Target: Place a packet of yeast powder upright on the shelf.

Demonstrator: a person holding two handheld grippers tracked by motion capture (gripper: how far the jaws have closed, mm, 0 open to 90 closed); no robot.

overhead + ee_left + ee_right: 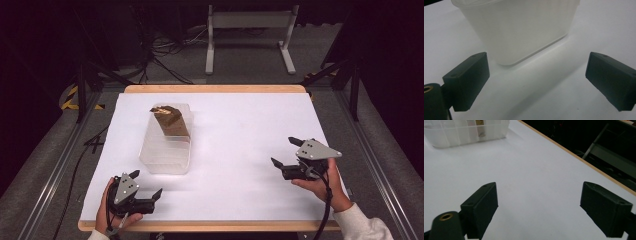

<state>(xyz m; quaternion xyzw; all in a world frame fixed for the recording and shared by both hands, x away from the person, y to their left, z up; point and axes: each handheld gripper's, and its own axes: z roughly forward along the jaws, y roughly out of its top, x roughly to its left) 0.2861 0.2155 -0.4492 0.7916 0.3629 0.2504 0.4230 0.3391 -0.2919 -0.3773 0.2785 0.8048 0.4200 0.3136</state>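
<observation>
Container (166, 147), a clear plastic tub, stands on the white table (240, 130) left of centre, and we read its long axis as running away from the person toward the far edge. A brown packet (170, 120) leans upright inside it at the far end. We see the left gripper (146, 189) resting near the front edge of the table, just short of the tub's near end; its jaws stand wide apart with nothing between them. In the left gripper view the tub (519, 30) lies directly ahead and slightly left of the jaw line, close but not touching. The right gripper (286, 152) sits well apart, on the right side of the table, jaws likewise spread and empty. In the right gripper view the tub (464, 132) appears far off at upper left. We judge the left hand (107, 210) the nearer one: a short forward reach would meet the tub's near end.
</observation>
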